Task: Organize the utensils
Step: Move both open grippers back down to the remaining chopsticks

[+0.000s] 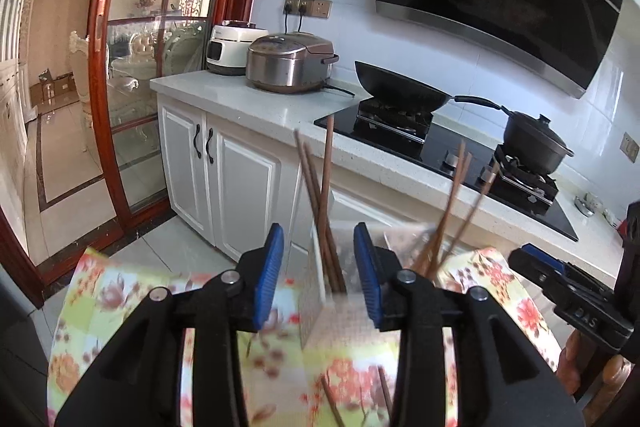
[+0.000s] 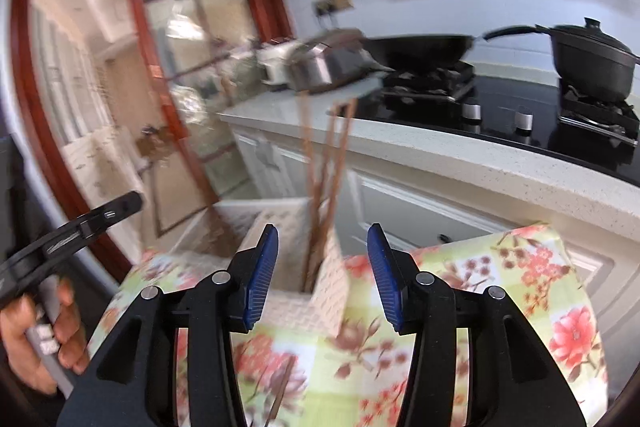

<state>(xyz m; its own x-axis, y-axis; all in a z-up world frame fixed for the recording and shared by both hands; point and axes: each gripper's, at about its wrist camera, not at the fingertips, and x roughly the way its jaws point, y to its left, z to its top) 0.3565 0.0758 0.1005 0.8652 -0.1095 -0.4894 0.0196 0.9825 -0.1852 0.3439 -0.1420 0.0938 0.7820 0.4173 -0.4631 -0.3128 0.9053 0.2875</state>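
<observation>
Upright, brown chopsticks [image 1: 326,203] stand in a white woven holder [image 2: 320,291]
Tips fan upward; left tool [image 1: 318,275] and right tool [image 2: 322,277] both gape wide, empty

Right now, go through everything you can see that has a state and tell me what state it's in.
Left gripper: open, empty.
Right gripper: open, empty.
Chopsticks: standing tilted in the holder.
Holder: upright on the floral cloth.
Loose chopsticks: lying on the cloth.
Pot: lid on.
Wok: uncovered.
</observation>
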